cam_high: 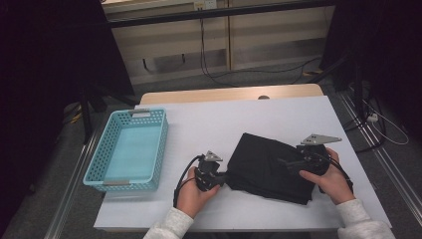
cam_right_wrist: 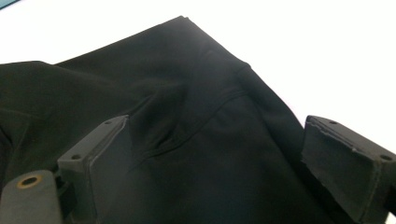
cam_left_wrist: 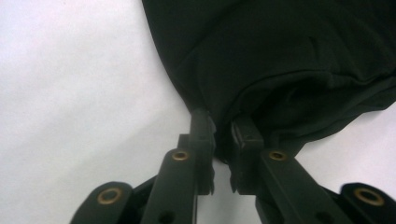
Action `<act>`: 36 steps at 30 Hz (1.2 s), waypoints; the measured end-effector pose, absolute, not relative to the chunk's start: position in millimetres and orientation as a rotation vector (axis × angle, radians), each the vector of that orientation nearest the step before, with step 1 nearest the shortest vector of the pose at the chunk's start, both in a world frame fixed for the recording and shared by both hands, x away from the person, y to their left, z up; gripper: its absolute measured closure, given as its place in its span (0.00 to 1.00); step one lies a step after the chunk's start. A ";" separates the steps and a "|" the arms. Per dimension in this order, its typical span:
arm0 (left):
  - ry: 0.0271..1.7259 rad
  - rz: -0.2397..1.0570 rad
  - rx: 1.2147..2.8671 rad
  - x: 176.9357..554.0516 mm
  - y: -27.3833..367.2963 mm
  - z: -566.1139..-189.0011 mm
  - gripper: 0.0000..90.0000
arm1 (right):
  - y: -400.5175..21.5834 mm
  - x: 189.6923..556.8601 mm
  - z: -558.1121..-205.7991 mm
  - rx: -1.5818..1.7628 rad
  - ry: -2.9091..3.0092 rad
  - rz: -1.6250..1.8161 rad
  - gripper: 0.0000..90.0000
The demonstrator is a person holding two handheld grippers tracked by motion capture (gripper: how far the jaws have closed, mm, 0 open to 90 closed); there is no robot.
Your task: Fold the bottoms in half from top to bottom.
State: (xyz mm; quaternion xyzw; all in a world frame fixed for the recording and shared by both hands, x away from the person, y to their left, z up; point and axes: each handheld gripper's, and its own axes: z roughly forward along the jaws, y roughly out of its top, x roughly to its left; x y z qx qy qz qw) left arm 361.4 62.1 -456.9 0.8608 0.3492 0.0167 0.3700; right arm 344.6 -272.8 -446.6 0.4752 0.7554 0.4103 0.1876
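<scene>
Your left gripper (cam_high: 222, 175) sits low at the black cloth's (cam_high: 271, 167) near-left corner, jaws nearly together & pinching that corner. No earlier frame to compare. Your right gripper (cam_high: 284, 162) rests over the cloth's right side, jaws spread wide w/ fabric between, pads not pressing. Cloth is folded, dark, lying mid-right on the white table (cam_high: 224, 124). Teal basket (cam_high: 130, 149) at left holds nothing.
</scene>
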 end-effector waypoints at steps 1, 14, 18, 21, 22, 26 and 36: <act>0.896 0.034 2.205 361.7 62.9 -457.3 0.93 | -273.7 344.7 -446.6 1.342 2.121 1.155 0.09; 0.934 -0.018 2.190 367.3 65.4 -456.4 0.96 | -278.5 340.4 -441.9 1.337 2.078 1.153 0.09; 0.943 -0.039 2.181 369.7 68.3 -456.9 0.96 | -280.2 339.3 -439.9 1.336 2.068 1.162 0.10; 0.942 -0.023 2.178 373.4 71.9 -456.5 0.96 | -280.4 339.4 -439.3 1.330 2.069 1.158 0.10; 0.940 -0.018 2.181 375.3 73.7 -456.7 0.96 | -280.6 339.4 -439.1 1.330 2.071 1.155 0.09; 0.958 -0.024 2.161 382.2 79.7 -456.6 0.96 | -283.5 338.9 -437.3 1.325 2.050 1.153 0.09; 1.006 -0.029 2.126 397.2 97.5 -454.5 0.96 | -293.0 336.7 -434.9 1.346 2.012 1.156 0.09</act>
